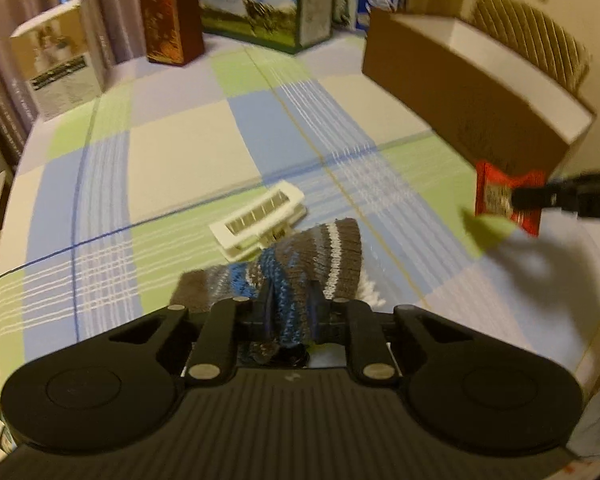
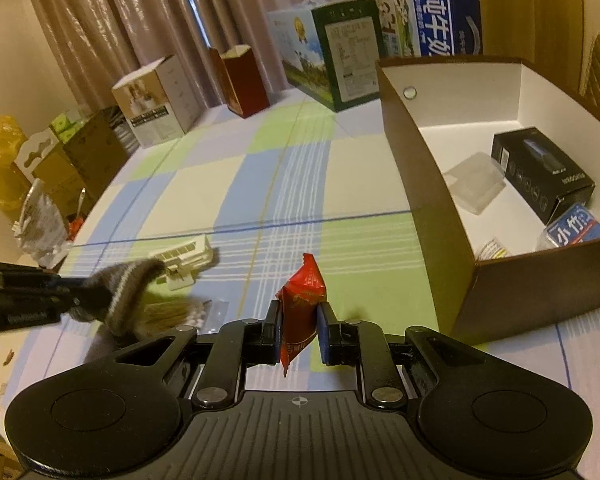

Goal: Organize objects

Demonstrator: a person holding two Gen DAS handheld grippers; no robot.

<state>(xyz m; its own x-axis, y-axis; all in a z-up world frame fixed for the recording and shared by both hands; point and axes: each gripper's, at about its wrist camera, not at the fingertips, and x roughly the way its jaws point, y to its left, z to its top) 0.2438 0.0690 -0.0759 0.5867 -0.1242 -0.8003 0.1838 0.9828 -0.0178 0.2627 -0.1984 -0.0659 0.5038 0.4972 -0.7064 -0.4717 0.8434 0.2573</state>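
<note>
While left claw (image 1: 291,312) pinches one sock (image 1: 320,256), right claw (image 2: 299,330) pinches one red packet (image 2: 302,300).

"纯牛奶" on blue milk carton (image 2: 440,20); "小竹" on blue packet (image 2: 576,229)

Knitted sock (image 1: 320,256) – glossy, perhaps foil, wrapper (image 2: 300,304).

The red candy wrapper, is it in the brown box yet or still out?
Out. The red candy wrapper is pinched in the right gripper above the tablecloth, left of the brown box.
</note>
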